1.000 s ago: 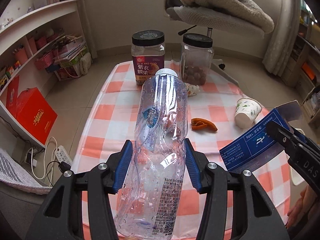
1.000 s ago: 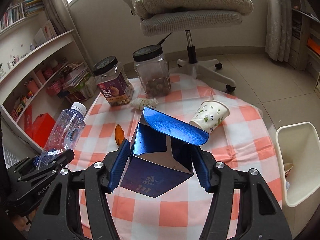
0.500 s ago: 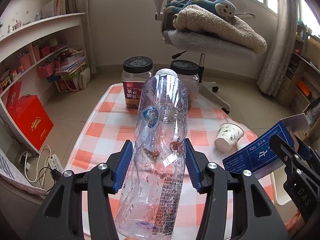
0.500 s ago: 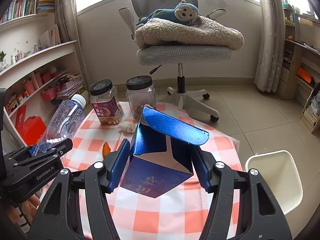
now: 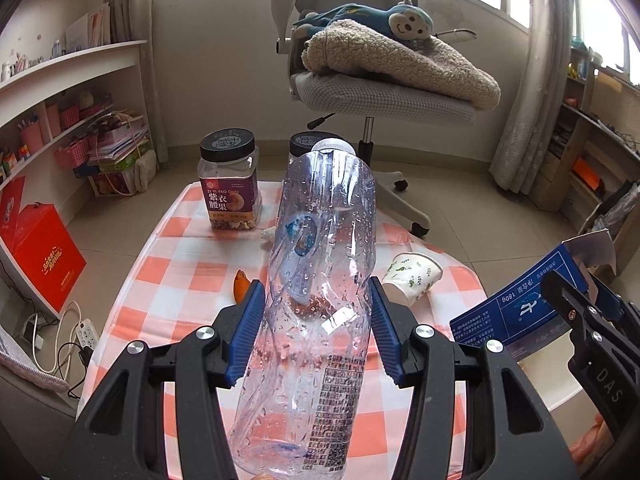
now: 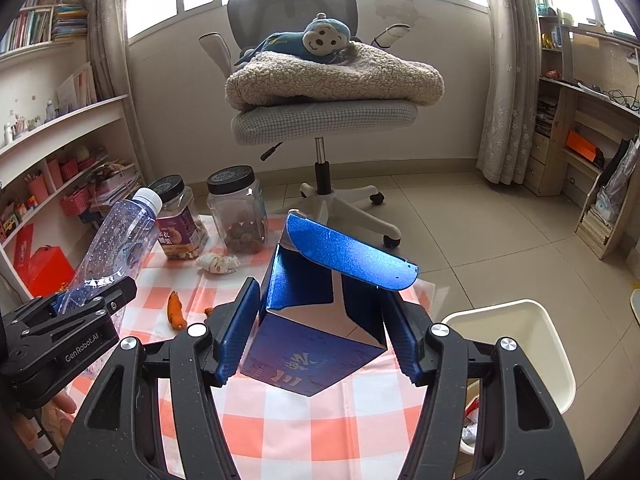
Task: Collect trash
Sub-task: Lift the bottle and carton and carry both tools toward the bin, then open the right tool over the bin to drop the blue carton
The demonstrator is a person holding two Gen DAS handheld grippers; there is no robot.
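Note:
My left gripper (image 5: 318,328) is shut on an empty clear plastic bottle (image 5: 320,280), held above the checked table; the bottle also shows in the right wrist view (image 6: 116,248). My right gripper (image 6: 316,336) is shut on an open blue carton (image 6: 320,320), held above the table's right side; the carton also shows in the left wrist view (image 5: 520,304). On the table lie a paper cup (image 5: 412,276), orange peel (image 6: 176,310) and a crumpled wrapper (image 6: 218,263). A white trash bin (image 6: 532,344) stands on the floor to the right of the table.
Two black-lidded jars (image 6: 182,220) (image 6: 240,216) stand at the table's far edge. An office chair (image 6: 324,120) with a blanket and toy monkey is behind the table. Shelves (image 5: 60,120) line the left wall, with a red box (image 5: 44,256) on the floor.
Both grippers have risen and tilted up with their loads; the table now sits lower in both views and the room behind shows more.

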